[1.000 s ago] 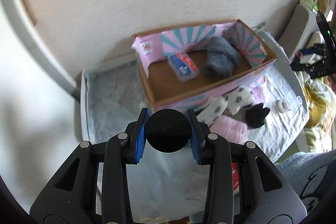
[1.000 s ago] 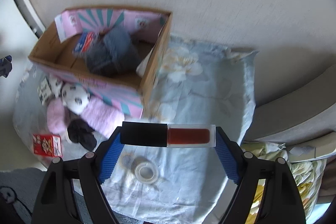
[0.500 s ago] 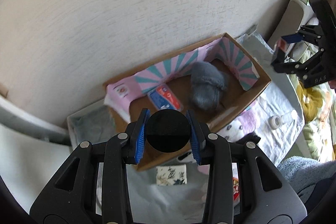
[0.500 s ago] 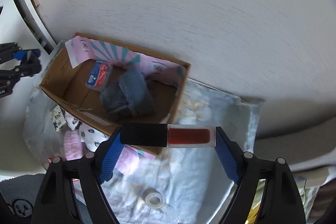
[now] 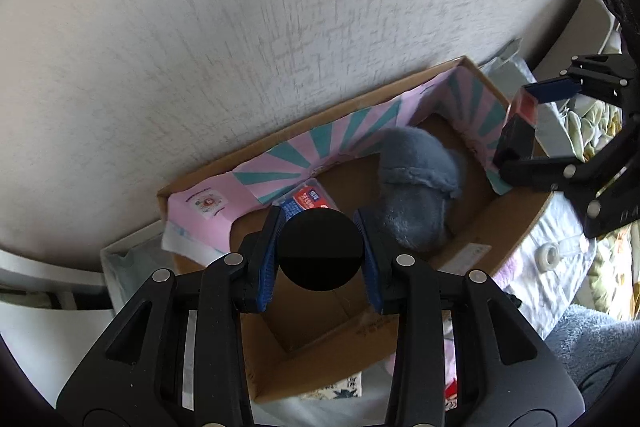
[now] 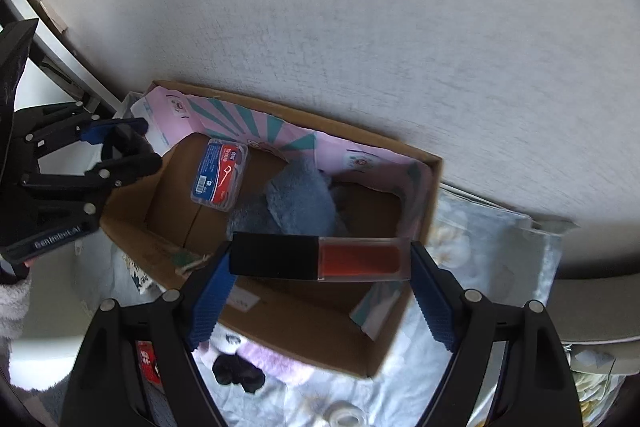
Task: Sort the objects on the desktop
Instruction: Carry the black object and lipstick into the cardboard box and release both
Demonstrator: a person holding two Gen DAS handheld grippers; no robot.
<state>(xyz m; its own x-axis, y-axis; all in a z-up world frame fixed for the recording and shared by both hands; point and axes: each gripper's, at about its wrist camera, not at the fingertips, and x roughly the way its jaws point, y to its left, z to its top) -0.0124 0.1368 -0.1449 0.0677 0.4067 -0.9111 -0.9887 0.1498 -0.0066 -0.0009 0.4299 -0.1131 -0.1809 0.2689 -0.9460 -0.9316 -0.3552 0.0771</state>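
Left gripper (image 5: 320, 255): the jaws are pressed on a round black object (image 5: 320, 254), seen end-on as a dark disc between the blue pads (image 5: 272, 259). Its length and material cannot be told from this angle. It is judged rigid, light and smooth-sided; the pinch across its width is judged adequate, though a slick round body may roll if the pads are loosened unevenly.

Beyond and below these jaws the open cardboard box (image 5: 516, 227) is seen, lined in pink and teal. In it lie a floss-pick case (image 5: 308, 199) just ahead of the jaws and a grey plush slipper (image 5: 416, 187) to their right.

Right gripper (image 6: 320, 259): the jaws are spread wide and are pinching a lip gloss tube (image 6: 320, 258) by its two ends, black cap at the left pad, clear red-filled barrel at the right. The tube is held crosswise above the box's near wall. It is judged light, stiff and hard-walled, with glossy faces that offer little friction; an end-to-end hold is judged less secure than one across the flat sides. The barrel may crack under a hard drop.

Below the right jaws, outside the box, soft pink items (image 6: 272, 363), a black scrunchie (image 6: 236, 373) and a tape roll (image 6: 344, 417) are noted on the cloth-covered surface (image 6: 500, 267).
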